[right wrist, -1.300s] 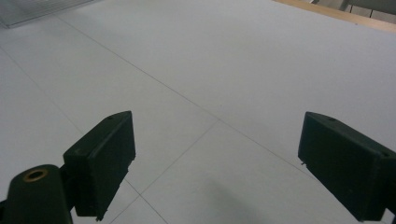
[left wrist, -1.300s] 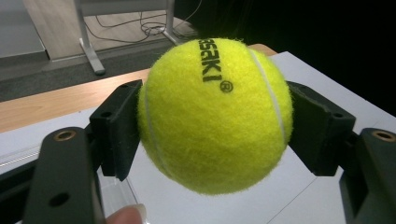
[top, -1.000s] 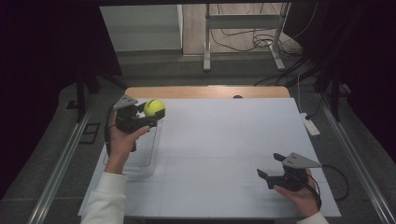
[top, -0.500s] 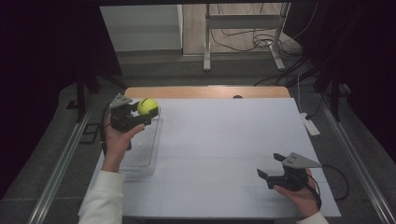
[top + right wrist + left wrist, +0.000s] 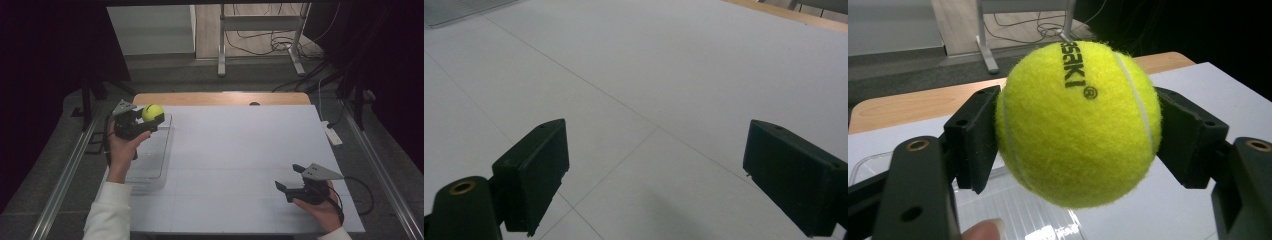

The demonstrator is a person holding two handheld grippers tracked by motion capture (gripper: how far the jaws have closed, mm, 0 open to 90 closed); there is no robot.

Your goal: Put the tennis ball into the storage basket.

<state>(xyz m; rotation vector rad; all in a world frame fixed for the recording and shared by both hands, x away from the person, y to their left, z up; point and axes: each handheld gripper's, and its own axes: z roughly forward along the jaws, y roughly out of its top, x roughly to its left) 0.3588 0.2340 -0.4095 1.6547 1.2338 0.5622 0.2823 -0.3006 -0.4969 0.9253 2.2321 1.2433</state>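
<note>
My left gripper (image 5: 152, 117) is shut on a yellow tennis ball (image 5: 152, 112) and holds it in the air over the far end of a clear plastic tray (image 5: 159, 159) at the table's left. Seen from the left gripper, both black pads (image 5: 975, 137) press the sides of the tennis ball (image 5: 1078, 122), and the clear tray (image 5: 1013, 207) lies below. My right gripper (image 5: 290, 177) rests low near the front right of the white table top (image 5: 240, 145), open, with nothing between its pads (image 5: 536, 170).
A strip of bare wood (image 5: 220, 98) runs along the table's far edge. A white power strip (image 5: 332, 134) lies off the right edge. Metal rails (image 5: 65, 182) flank the table, and a stand with cables (image 5: 260, 40) is on the floor beyond.
My left hand has carried the ball slightly left and towards the far end of the tray. The right gripper has stayed where it was.
</note>
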